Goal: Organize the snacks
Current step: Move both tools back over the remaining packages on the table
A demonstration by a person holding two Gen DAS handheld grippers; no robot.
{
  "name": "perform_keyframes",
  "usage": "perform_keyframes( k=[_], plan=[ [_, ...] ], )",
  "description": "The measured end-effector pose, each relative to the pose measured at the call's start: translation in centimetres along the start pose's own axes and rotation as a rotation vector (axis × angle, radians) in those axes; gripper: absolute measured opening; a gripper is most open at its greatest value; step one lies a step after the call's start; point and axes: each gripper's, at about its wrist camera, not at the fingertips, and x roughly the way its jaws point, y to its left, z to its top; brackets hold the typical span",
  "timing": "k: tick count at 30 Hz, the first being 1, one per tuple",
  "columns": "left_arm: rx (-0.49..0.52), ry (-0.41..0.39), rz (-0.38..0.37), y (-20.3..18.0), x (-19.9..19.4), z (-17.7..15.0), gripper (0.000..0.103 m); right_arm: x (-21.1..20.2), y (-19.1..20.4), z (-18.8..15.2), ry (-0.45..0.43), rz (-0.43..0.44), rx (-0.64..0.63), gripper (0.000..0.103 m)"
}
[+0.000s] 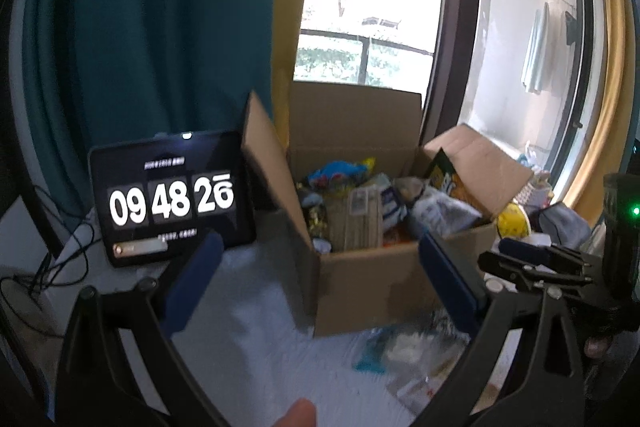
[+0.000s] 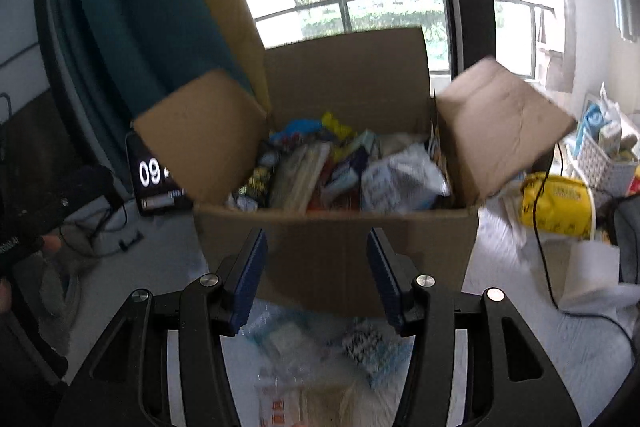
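daylight pours through the big window [image 1: 372, 7] behind a white-covered surface [image 1: 256, 327], with a teal curtain [image 1: 160, 27] hanging off to one side. a cardboard box [image 2: 332, 251] sits straight ahead of both pairs of jaws, flaps up, stuffed with snack packets [image 2: 360, 167]. the left gripper [image 1: 320, 283] has its blue pads spread wide with nothing between them, the box's near corner framed in the gap. the right gripper [image 2: 318, 279] is parted about halfway, also empty, aimed at the box's front wall. loose clear-wrapped packets [image 2: 320, 359] lie below its jaws, blurred. beyond the left gripper's left finger a tablet clock [image 1: 172, 203] stands. a yellow bag [image 2: 556, 207] lies well off past the right finger.
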Motion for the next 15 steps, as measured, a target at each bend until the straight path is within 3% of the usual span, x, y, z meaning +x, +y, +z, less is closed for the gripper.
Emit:
perform_keyframes(
  k=[7,15],
  plan=[
    [-0.01,0.055,0.003,1.5,-1.0,-4.3,0.099,0.8,1.0,-3.3,0.06,0.024,-0.066,0.07],
    [-0.022,0.117,0.04,4.1,-1.1,-8.6,0.099,4.0,2.7,-5.6,0.158,0.037,-0.163,0.072]
  ],
)
